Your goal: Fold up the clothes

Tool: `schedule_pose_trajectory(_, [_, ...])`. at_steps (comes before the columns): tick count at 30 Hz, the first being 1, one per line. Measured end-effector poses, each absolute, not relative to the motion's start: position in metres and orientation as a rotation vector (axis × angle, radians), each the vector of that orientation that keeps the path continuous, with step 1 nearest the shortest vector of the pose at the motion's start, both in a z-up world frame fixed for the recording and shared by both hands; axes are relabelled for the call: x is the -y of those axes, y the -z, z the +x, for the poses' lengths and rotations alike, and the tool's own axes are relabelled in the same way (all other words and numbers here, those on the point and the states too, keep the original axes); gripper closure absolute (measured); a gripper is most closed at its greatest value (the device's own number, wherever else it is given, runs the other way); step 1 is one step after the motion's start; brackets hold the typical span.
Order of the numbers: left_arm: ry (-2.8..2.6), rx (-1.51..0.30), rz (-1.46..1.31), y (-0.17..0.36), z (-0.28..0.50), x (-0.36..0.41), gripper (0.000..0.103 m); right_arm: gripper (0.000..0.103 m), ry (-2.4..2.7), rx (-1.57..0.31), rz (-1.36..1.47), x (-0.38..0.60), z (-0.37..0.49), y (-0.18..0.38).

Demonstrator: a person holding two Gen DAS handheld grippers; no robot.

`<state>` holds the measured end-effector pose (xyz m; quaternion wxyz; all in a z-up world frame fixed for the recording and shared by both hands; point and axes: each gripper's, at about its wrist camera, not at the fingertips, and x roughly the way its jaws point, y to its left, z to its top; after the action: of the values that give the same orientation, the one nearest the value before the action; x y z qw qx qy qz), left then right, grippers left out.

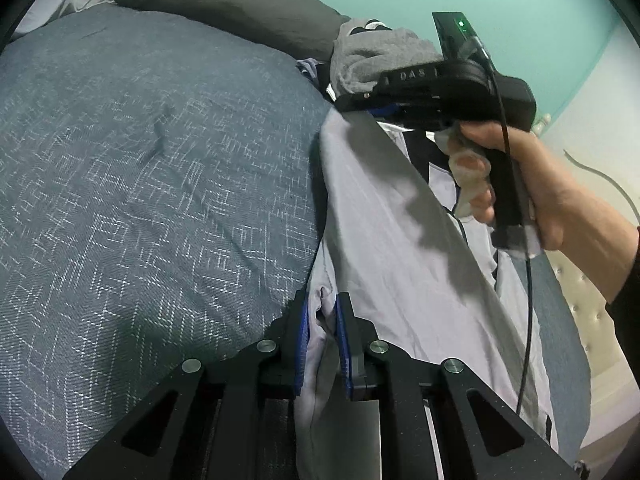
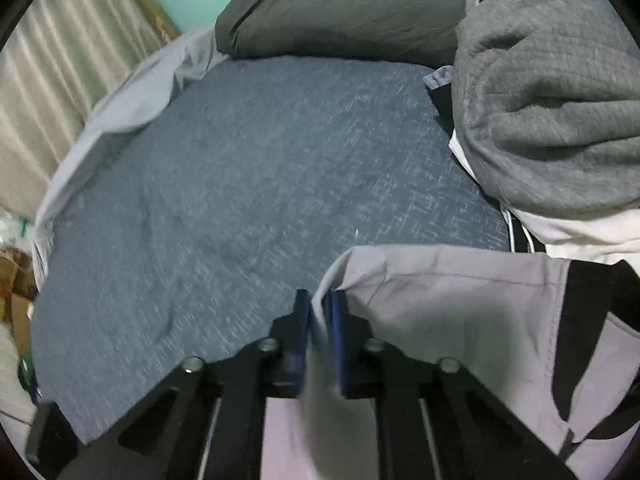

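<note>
A light lilac-grey garment (image 1: pixel 392 216) with black panels is stretched in the air above the bed. My left gripper (image 1: pixel 323 312) is shut on one edge of the garment, fabric bunched between its blue pads. In the right wrist view the same garment (image 2: pixel 460 304) fills the lower right, and my right gripper (image 2: pixel 321 308) is shut on its corner. The left wrist view also shows the right gripper's black body (image 1: pixel 436 88), held by a hand (image 1: pixel 516 184), at the garment's far end.
A blue-grey patterned bedspread (image 1: pixel 140 184) (image 2: pixel 260 184) covers the bed. A dark pillow (image 2: pixel 340 8) lies at the head. A pile topped by a grey knit garment (image 2: pixel 560 92) (image 1: pixel 376 60) sits beside the pillow. A curtain (image 2: pixel 60 64) hangs left.
</note>
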<state>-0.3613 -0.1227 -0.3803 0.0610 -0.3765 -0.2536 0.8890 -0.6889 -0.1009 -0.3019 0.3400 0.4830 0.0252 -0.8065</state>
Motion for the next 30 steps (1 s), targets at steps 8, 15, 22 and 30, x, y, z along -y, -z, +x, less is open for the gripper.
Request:
schedule_pose_trajectory(8, [-2.693, 0.758, -1.157, 0.379, -0.36, 0.121, 0.09, 0.102, 2.159, 0.104, 1.24, 0.089, -0.704, 0.299])
schedule_pose_trajectory(15, [-2.702, 0.787, -1.163, 0.376, -0.357, 0.124, 0.09, 0.101, 2.167, 0.162, 1.207, 0.07, -0.697, 0.292])
schedule_pose_trajectory(22, [-2.731, 0.811, -1.199, 0.368, -0.348, 0.13, 0.09, 0.101, 2.118, 0.165, 1.221, 0.038, -0.654, 0.285])
schedule_pose_trajectory(30, [-2.728, 0.924, -1.162, 0.361, -0.335, 0.149, 0.091, 0.1, 2.126, 0.214, 1.191, -0.038, -0.56, 0.274])
